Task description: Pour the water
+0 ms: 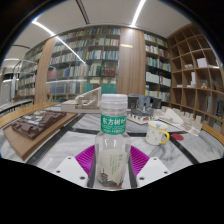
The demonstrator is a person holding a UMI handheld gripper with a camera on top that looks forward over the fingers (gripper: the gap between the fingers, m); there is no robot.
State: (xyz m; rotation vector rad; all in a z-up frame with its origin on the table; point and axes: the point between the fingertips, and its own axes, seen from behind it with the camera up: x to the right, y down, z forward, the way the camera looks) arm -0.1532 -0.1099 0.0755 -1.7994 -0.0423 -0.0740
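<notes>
The water bottle (pixel 113 140) stands upright between the gripper (pixel 113 165) fingers, and both magenta pads (pixel 86 158) look pressed against its sides, so it's clamped. A white mug (pixel 157 133) sits on the table (pixel 190 145) right of the bottle, bookshelves (pixel 90 58) far behind.

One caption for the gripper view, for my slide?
Gripper shut on a capped water bottle, white cup beyond, in a library.

Bottle (pixel 113 140) upright between gripper (pixel 113 163) fingers; mug (pixel 157 133) right beyond; bookshelves (pixel 95 55) behind.
</notes>
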